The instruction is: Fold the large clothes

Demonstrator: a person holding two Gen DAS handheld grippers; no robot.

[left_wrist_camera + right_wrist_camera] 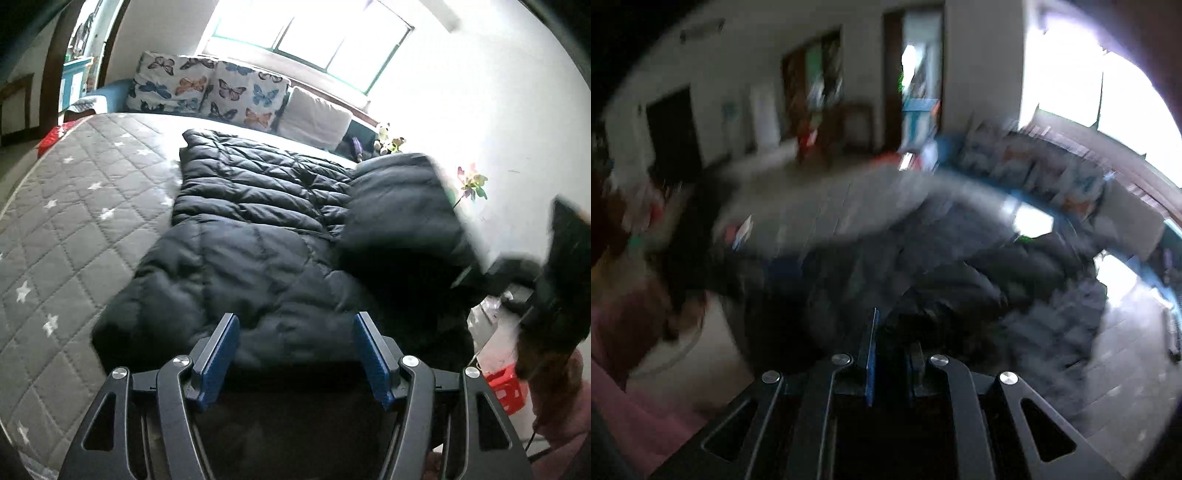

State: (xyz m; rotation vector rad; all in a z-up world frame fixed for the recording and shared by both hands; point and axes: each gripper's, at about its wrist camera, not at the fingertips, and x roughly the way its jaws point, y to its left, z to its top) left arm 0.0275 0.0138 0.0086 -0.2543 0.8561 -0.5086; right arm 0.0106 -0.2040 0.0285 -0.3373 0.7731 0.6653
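A black puffer jacket [251, 236] lies spread on a grey quilted mattress [74, 229] with white stars. My left gripper [295, 343] hovers over the jacket's near edge with its blue pads [218, 354] wide apart, open and pressing on nothing. The jacket's right side [399, 210] is lifted and blurred. In the motion-blurred right wrist view, my right gripper [892, 343] is shut on a dark bunch of the jacket [960, 295]. A person's pink sleeve [565, 417] shows at the right edge.
Two butterfly pillows [207, 86] and a white pillow [314, 114] line the bed's head under a bright window [314, 37]. A white wall runs close along the bed's right. A red crate [506, 387] sits on the floor there. Doorways [672, 125] show beyond the bed.
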